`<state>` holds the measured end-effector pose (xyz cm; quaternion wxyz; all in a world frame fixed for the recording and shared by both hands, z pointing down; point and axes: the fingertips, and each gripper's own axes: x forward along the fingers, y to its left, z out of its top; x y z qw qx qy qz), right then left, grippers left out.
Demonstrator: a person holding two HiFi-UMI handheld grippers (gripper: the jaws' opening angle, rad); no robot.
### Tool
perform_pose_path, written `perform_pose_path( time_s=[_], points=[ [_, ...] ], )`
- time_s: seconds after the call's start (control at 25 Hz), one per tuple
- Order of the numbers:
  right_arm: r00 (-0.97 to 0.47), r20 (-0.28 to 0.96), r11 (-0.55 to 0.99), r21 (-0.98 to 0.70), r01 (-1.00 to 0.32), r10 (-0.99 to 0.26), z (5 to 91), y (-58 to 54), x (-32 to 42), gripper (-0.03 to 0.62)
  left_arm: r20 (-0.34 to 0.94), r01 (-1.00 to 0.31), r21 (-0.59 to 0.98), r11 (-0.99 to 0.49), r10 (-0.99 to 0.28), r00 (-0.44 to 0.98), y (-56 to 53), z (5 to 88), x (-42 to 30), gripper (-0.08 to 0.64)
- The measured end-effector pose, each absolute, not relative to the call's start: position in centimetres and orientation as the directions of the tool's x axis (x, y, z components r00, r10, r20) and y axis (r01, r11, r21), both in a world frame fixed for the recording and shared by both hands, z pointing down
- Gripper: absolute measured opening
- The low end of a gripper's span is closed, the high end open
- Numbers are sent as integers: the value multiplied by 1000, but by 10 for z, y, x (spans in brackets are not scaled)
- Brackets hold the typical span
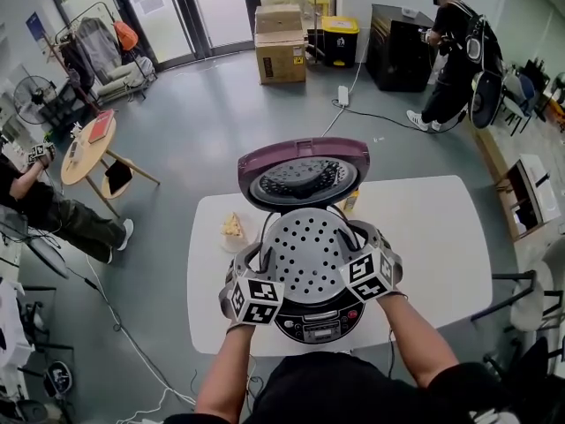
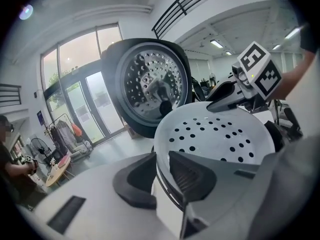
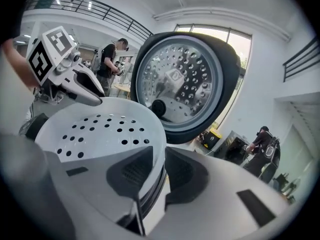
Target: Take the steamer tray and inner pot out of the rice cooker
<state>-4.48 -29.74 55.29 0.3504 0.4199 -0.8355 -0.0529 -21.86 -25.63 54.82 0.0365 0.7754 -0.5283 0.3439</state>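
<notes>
The rice cooker point(image 1: 322, 325) stands on the white table point(image 1: 433, 237) with its maroon lid point(image 1: 305, 177) raised. A white perforated steamer tray point(image 1: 306, 253) sits tilted just above the cooker's mouth. My left gripper point(image 1: 263, 256) is shut on the tray's left rim, one pad inside and one outside. My right gripper point(image 1: 355, 247) is shut on the right rim the same way. In the left gripper view the tray point(image 2: 220, 134) fills the right half, with the rim between the jaws of the left gripper point(image 2: 161, 176). The right gripper view shows the tray point(image 3: 100, 129) clamped by the right gripper point(image 3: 159, 171). The inner pot is hidden under the tray.
A small yellowish item point(image 1: 232, 228) lies on the table left of the cooker, and a bottle point(image 1: 351, 203) stands behind it. Cardboard boxes point(image 1: 280, 42) and a standing person point(image 1: 455, 51) are far back. A seated person point(image 1: 44, 206) is at the left by a round table.
</notes>
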Motion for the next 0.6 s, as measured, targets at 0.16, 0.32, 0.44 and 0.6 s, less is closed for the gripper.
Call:
perform_pose_path(
  time_s=[0.16, 0.32, 0.44, 0.6],
  points=[
    [-406, 497, 618, 402, -675, -767, 521, -295, -45, 75, 534, -841, -324, -433, -818, 215, -255, 517, -219, 81],
    [-398, 451, 585, 429, -688, -799, 494, -288, -50, 75, 491, -833, -347, -431, -840, 230, -251, 491, -226, 80],
    [-381, 430, 559, 443, -701, -818, 480, -279, -53, 75, 469, -821, -357, -446, -845, 255, -246, 476, -229, 80],
    [-361, 409, 529, 453, -718, -838, 471, -275, -48, 74, 451, -806, -358, -472, -843, 294, -246, 466, -223, 78]
  ],
)
